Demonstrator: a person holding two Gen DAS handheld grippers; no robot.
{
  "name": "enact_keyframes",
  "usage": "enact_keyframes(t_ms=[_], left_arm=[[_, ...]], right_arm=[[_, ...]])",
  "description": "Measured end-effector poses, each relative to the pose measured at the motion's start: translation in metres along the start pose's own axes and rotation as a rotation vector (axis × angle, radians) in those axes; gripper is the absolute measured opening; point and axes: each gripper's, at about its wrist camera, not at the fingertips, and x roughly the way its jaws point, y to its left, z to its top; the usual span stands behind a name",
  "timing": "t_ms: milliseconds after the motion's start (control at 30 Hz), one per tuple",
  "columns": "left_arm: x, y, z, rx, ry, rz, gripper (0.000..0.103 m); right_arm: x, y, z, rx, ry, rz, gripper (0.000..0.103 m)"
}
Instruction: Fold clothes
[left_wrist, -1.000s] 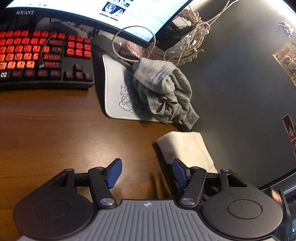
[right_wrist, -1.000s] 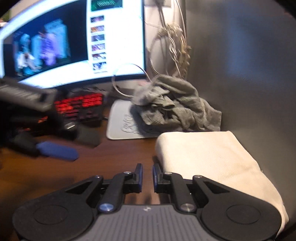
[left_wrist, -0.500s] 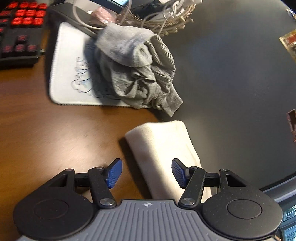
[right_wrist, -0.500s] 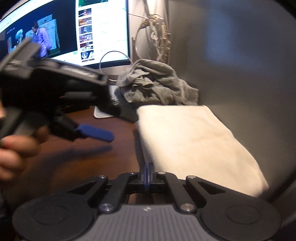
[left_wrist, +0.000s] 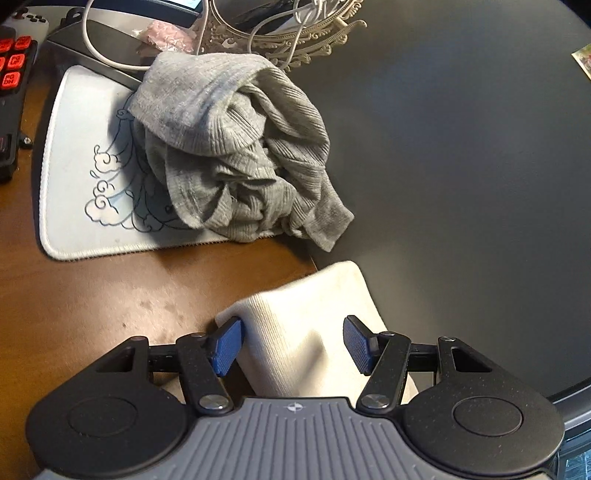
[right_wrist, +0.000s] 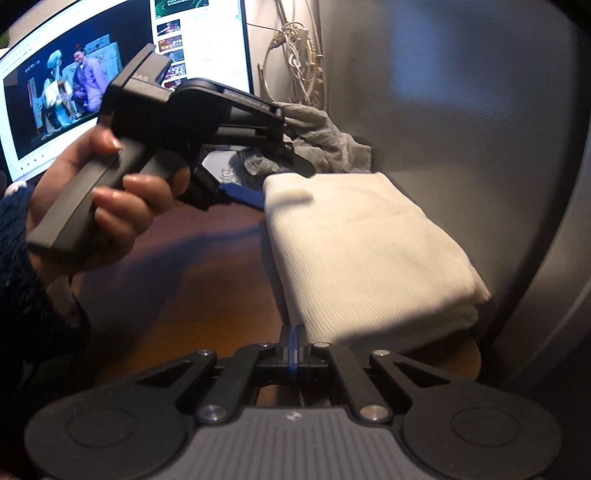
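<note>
No legible writing. Folded cream garment (right_wrist: 365, 251) is lying on the brown surface (left_wrist: 92, 306), near the crumpled grey ribbed garment (left_wrist: 236, 147). Left gripper (left_wrist: 293, 343) is straddling the cream fold's corner, jaws wide; right gripper (right_wrist: 293, 345) jaws are fully together, gripping nothing.

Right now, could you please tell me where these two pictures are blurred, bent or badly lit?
Left wrist view: sharp; the fisheye curves the desk; grey garment evenly lit. Right wrist view: dimmer; the hand and the cream cloth's near edge smear; the monitor glows bright.
</note>
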Motion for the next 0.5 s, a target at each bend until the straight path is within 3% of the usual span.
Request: enact_keyframes(t_ms=[300, 500], left_arm=[[-0.048, 0.009, 0.012, 0.031, -0.064, 0.064, 0.064], [-0.083, 0.007, -0.016, 0.068, -0.026, 0.079, 0.074]], right_arm=[[-0.023, -0.002, -0.013, -0.010, 0.008, -0.015, 0.000], [-0.043, -0.001, -0.010, 0.000, 0.010, 0.007, 0.017]])
